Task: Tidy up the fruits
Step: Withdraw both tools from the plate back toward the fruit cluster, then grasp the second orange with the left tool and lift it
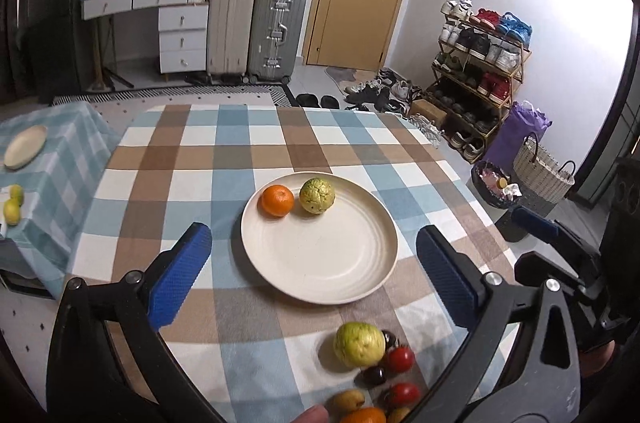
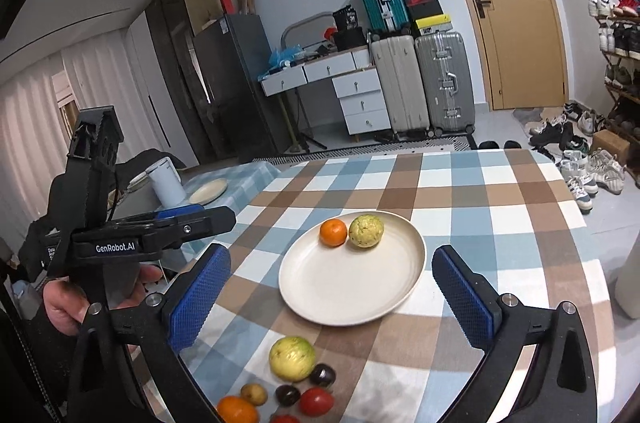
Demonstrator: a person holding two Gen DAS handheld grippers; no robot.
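- The left gripper (image 1: 314,259) and the right gripper (image 2: 330,289) both hover above the tabletop (image 2: 520,207) with jaws spread wide, holding nothing.
- An orange (image 2: 333,232) and a green guava (image 2: 366,231) sit touching at the far side of the cream plate (image 2: 352,287).
- Loose fruit lies near the tabletop's front edge: a pale guava (image 2: 292,358), two red tomatoes (image 1: 400,359), dark plums (image 2: 322,375), a second orange (image 2: 237,410).
- The pale guava is probably firm, fairly heavy and apt to roll; grip it across its widest middle.
- The tomatoes look smooth and soft: squeeze them gently.
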